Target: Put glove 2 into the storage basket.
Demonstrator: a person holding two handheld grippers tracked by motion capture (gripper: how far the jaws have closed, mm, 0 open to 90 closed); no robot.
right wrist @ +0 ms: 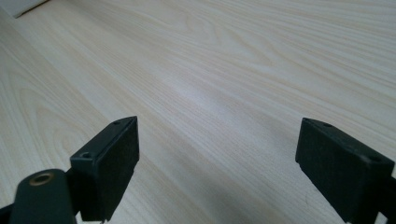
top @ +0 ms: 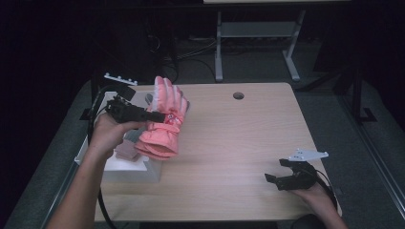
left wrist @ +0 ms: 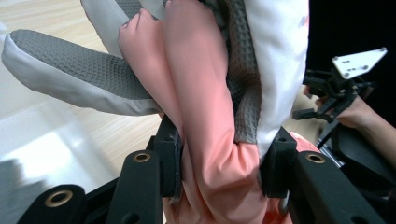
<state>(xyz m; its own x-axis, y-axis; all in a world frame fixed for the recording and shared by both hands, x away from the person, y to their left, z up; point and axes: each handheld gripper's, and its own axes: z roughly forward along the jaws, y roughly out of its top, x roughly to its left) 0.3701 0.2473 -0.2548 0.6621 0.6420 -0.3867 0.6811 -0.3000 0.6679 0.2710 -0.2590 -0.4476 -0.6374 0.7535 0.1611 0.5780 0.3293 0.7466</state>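
One pink glove [top: 165, 121] hangs above the worktop's [top: 229, 157] left edge, held up by the left gripper [top: 157, 116], whose jaws are clamped across the glove's middle, just above the cuff. From the left gripper view, the pink fabric [left wrist: 205, 140] is bunched between the two black jaws, with the grey textured palm side and the fingers rising beyond them. The cuff end droops toward a white box [top: 131, 167] at the left edge, where a second pinkish item [top: 126, 150] lies; what it is cannot be told. Near the far edge, a round hole [top: 238, 95] sits in the wood. At the near right corner, the right gripper [top: 282, 171] rests low over bare wood, well apart from the glove, its jaws spread wide with nothing between them.
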